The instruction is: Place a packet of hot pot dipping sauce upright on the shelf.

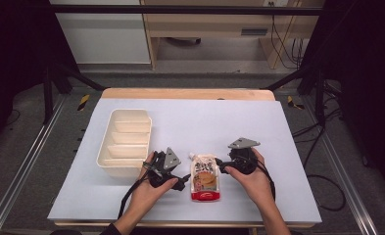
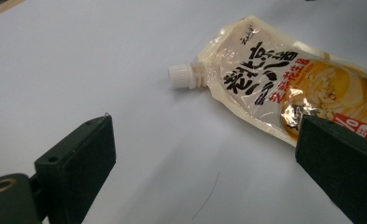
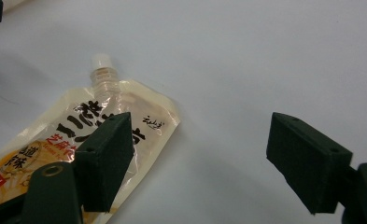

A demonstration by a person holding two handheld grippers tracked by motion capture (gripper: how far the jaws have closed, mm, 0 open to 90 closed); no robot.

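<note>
Translucent yellow-and-red plastic spouted sauce pouch (image 1: 204, 179) lies flat on pale blue table cover (image 1: 219, 122), near centre edge, white screw cap (image 2: 180, 76) pointing far. Print: large black Chinese characters, small script logo, red band at base; wording not readable. Left gripper (image 1: 173, 182) just left of pouch, jaws wide, empty. Right gripper (image 1: 220, 166) just right, jaws wide, empty. Cream plastic divided tray (image 1: 125, 142) far left, compartments bare. Judgement: pouch not yet grasped; pick-up and likely move to tray remain.
</note>
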